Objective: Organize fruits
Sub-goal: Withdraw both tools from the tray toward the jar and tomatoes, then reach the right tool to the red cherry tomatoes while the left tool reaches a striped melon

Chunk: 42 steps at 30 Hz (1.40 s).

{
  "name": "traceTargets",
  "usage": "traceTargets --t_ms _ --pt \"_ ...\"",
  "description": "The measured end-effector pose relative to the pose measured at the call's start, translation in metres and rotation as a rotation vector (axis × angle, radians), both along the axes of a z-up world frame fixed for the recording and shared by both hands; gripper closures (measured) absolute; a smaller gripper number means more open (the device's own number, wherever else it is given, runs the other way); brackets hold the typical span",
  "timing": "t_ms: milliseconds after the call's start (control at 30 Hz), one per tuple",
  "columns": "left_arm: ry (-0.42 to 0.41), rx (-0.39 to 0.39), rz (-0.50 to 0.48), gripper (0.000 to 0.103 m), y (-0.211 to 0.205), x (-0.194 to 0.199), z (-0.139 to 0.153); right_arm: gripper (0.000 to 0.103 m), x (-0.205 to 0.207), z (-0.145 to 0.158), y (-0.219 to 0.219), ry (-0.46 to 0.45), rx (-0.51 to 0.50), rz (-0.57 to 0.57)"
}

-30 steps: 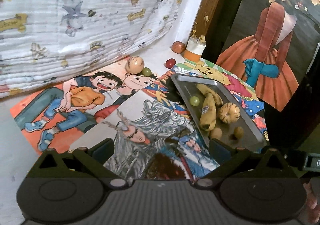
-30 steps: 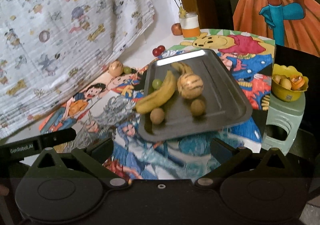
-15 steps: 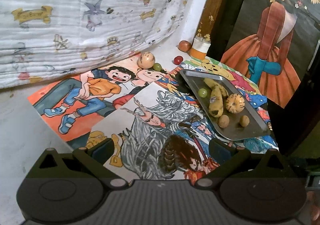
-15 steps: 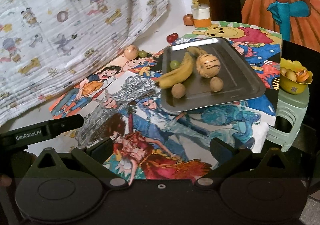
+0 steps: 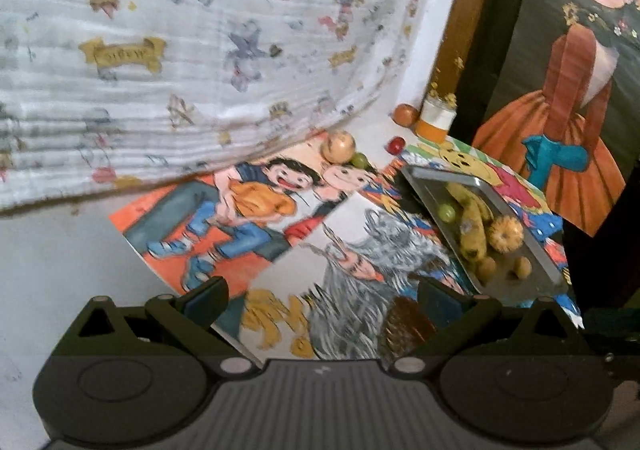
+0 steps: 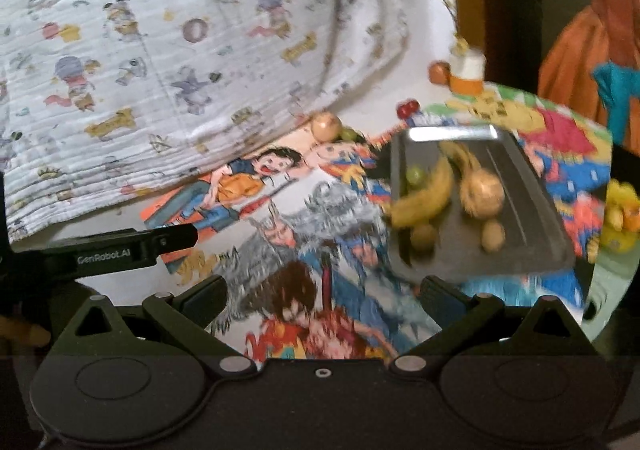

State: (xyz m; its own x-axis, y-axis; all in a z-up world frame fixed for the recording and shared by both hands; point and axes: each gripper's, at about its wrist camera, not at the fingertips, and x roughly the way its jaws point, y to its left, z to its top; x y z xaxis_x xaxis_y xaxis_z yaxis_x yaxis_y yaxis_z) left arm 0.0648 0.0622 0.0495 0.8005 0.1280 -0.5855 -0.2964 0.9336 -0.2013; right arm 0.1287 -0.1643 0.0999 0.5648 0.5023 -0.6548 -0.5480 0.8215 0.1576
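Observation:
A grey metal tray lies on the picture-covered table at the right. In it are bananas, a striped round fruit, a green grape and two small brown fruits. Loose on the table beyond it sit a tan round fruit with a green grape beside it, and a red cherry. My left gripper and right gripper are both open, empty, and well short of the fruit.
A patterned white cloth hangs behind the table. A small jar and an apple stand at the back corner. A yellow bowl of fruit sits on a green stool at the right. The left gripper's body shows in the right wrist view.
Both grippers have pulled back and away from the tray, so more of the table shows. Both stay open. The fruit has not moved.

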Motion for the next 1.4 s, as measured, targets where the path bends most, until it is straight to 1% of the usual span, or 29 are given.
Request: traceTargets --t_ms 133,267,433,600,667,833,967,1100,1200,1300,1400 --pt "-0.003 0.011 0.011 0.000 0.014 0.013 0.011 0.001 0.016 0.021 0.012 -0.050 -0.041 0.036" --pt "-0.010 0.023 0.006 0.000 0.026 0.029 0.023 0.001 0.039 0.044 0.022 -0.076 -0.039 0.055" --pt "-0.025 0.044 -0.021 0.000 0.037 0.052 0.037 0.001 0.080 0.080 0.037 -0.092 -0.013 0.076" --pt "-0.020 0.063 -0.056 0.000 0.044 0.083 0.046 0.001 0.126 0.110 0.057 -0.128 -0.041 0.098" --pt "-0.020 0.070 -0.067 0.000 0.045 0.095 0.048 0.001 0.148 0.116 0.064 -0.115 -0.048 0.106" --pt "-0.025 0.077 -0.098 0.000 0.044 0.130 0.049 0.001 0.211 0.127 0.075 -0.031 -0.037 0.076" --pt "-0.027 0.071 -0.150 0.000 0.039 0.159 0.043 0.001 0.260 0.117 0.081 0.029 -0.017 0.047" --pt "-0.024 -0.012 -0.184 0.000 0.035 0.186 0.026 0.001 0.304 0.084 0.082 0.100 0.008 0.024" --pt "-0.014 -0.039 -0.183 0.000 0.034 0.202 0.012 0.001 0.329 0.055 0.082 0.140 0.023 0.000" --pt "-0.005 -0.038 -0.174 0.000 0.035 0.218 -0.001 0.001 0.353 0.029 0.080 0.180 0.040 -0.021" --pt "-0.012 -0.043 -0.148 0.000 0.039 0.234 -0.011 0.003 0.378 0.007 0.080 0.207 0.061 -0.053"
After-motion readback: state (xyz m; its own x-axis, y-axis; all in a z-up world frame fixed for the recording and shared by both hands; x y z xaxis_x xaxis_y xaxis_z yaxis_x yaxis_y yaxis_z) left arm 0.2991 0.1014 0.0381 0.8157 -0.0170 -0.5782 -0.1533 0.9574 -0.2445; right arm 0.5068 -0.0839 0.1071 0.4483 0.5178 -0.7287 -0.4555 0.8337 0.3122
